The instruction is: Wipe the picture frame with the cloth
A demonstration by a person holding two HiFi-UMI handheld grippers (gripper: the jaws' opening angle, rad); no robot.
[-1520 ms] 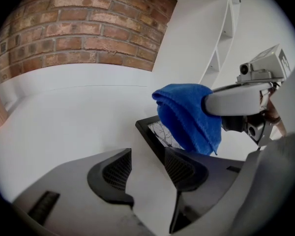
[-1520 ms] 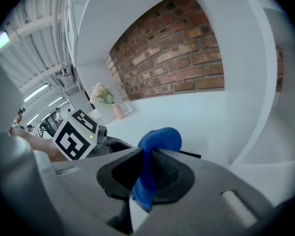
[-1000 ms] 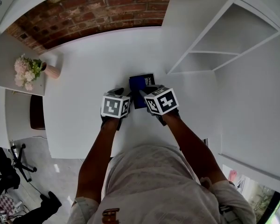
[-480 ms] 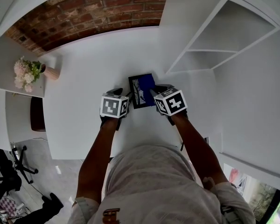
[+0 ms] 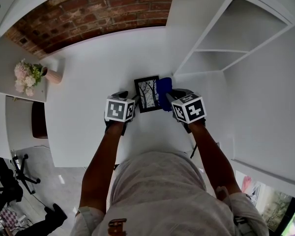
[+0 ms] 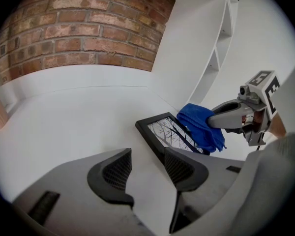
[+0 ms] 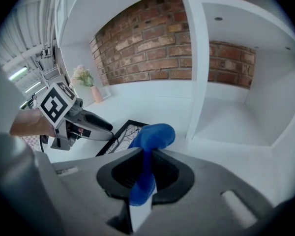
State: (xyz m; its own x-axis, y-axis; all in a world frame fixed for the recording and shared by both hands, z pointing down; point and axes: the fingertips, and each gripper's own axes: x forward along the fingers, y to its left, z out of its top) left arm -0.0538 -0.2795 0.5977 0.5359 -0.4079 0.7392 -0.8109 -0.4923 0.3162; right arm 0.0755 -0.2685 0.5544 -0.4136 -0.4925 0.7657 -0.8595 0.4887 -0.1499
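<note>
A black picture frame (image 5: pixel 147 93) with a tree print lies flat on the white table (image 5: pixel 88 77), just ahead of both grippers. My right gripper (image 5: pixel 171 94) is shut on a blue cloth (image 5: pixel 164 86), which rests on the frame's right edge. In the right gripper view the cloth (image 7: pixel 155 134) bulges out between the closed jaws of the gripper (image 7: pixel 146 154), with the frame (image 7: pixel 122 134) to its left. My left gripper (image 6: pixel 147 154) is open at the frame's (image 6: pixel 169 131) left near corner; bare table shows between its jaws and its right finger sits against the frame's edge.
A white shelf unit (image 5: pixel 226 48) stands at the right, close behind the frame. A pink vase of flowers (image 5: pixel 34 75) is at the far left of the table. A brick wall (image 5: pixel 98 9) backs the table. The table's near edge runs under my arms.
My right gripper has swept the cloth to the right across the frame, from covering the picture to its right edge. The tree print now shows. The left gripper has stayed put.
</note>
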